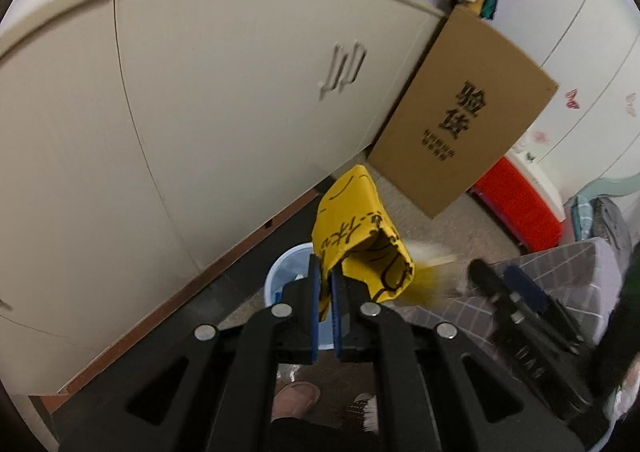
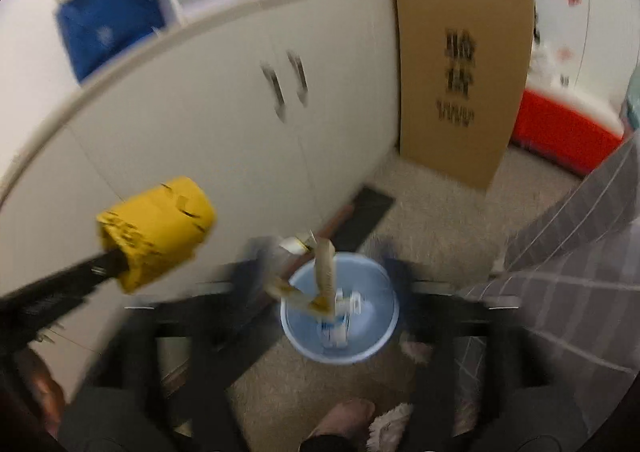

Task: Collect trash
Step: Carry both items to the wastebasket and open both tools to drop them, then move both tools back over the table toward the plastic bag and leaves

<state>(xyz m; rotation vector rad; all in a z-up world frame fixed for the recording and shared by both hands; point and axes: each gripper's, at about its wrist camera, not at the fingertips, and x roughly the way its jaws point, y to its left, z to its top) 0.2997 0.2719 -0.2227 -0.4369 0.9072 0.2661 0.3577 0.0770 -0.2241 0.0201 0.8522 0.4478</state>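
Clamped on a yellow wrapper [image 1: 360,236], my left gripper [image 1: 326,284] holds it in the air above the near rim of the pale blue bin [image 1: 286,264] on the floor. Over on my other side, the right gripper [image 2: 320,272] has its jaws spread wide, one blurred finger [image 2: 252,272] on each side of the bin's mouth, touching nothing.

Only the right wrist view looks down into the bin, where white and blue scraps [image 2: 340,316] lie at the bottom and pale paper strips [image 2: 324,268] hang in the air over the opening, between my spread fingers. From the left wrist view those strips are a smear at the wrapper's right edge, and the bin is mostly hidden behind my own fingers.

Motion blur softens the right view; I cannot tell whether the strips touch the rim. White cupboard doors [image 1: 200,124] stand close behind the bin, a cardboard sheet [image 1: 464,112] leans at their right end, and carpet [image 2: 432,208] lies open toward it. A slipper [image 2: 344,420] shows at the bottom edge.
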